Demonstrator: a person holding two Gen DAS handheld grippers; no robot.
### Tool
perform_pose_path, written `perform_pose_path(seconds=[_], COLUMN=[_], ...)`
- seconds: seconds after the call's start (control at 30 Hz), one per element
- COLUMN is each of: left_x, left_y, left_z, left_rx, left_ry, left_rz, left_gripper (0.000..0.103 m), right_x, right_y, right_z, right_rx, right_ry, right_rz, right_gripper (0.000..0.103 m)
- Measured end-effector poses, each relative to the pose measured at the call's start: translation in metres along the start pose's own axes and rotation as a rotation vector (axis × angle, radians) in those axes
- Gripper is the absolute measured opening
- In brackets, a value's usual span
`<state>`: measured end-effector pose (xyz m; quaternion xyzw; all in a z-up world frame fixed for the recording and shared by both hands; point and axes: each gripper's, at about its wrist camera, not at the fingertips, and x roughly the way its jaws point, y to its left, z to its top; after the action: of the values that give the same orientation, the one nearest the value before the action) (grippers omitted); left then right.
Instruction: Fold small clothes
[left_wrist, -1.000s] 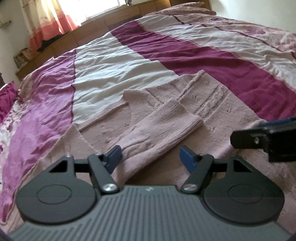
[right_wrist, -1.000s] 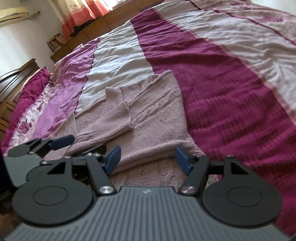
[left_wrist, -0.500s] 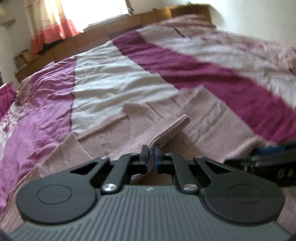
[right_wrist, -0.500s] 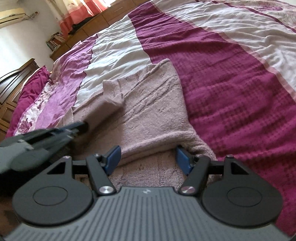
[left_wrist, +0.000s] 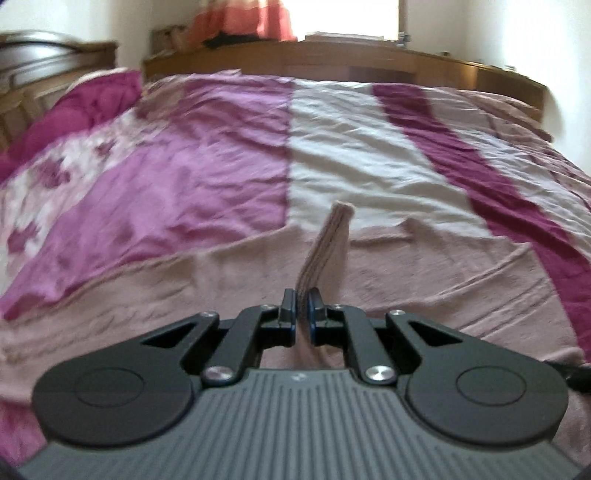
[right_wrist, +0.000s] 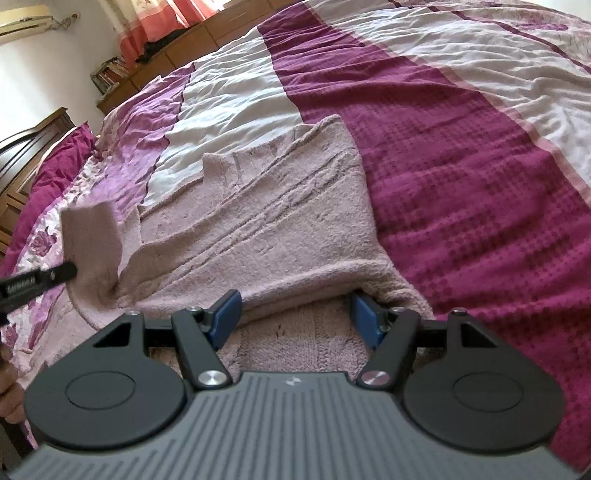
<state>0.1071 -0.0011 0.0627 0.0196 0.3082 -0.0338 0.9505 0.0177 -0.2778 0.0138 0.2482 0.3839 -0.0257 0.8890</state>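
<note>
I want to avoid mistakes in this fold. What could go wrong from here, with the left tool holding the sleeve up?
1. The left tool pinches only a thin edge of the sleeve, so the sleeve may slip out while it is carried.
2. The right tool is open and grips nothing; the sweater body may drag on the bedspread when the sleeve is pulled.
3. The lifted sleeve may land bunched.

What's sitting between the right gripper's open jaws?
Right wrist view: the folded edge of the pale pink knit sweater lies between the right gripper jaws, which stand apart, not closed on it.
</note>
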Motion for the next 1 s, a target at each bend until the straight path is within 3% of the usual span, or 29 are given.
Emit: perform_pose_path(seconds=[0.23, 0.4, 0.47, 0.53, 0.7, 1.0], left_x=[0.006, -0.002, -0.006, -0.008, 0.002, 0.051], left_y=[0.036, 0.052, 0.058, 0.065, 0.08, 0.078], left_z=[-0.026, -0.037, -0.038, -0.037, -0.023, -0.018], left_rx=[-0.091, -0.108, -0.118, -0.134, -0.153, -0.138], left_ry=[0.116, 0.132, 0.123, 0.103, 0.062, 0.131], left_rz=[0.035, 0.031, 0.032, 0.028, 0.045, -0.02], left_gripper=[0.011, 0.012, 0.021, 0.036, 0.037, 0.037], right_x=[0.001, 0.001, 0.001, 0.0, -0.013, -0.024], right_y=[0.002, 0.006, 0.007, 0.009, 0.016, 0.027], right_z=[0.0, -0.001, -0.001, 0.0, 0.002, 0.014], right_rx=[-0.014, -0.029, -0.035, -0.038, -0.042, -0.062], right_ry=[0.0, 0.002, 0.005, 0.013, 0.036, 0.003], right_rz=[-0.013, -0.027, -0.033, -0.043, -0.025, -0.002], right_gripper=[0.072, 0.072, 0.072, 0.072, 0.072, 0.072])
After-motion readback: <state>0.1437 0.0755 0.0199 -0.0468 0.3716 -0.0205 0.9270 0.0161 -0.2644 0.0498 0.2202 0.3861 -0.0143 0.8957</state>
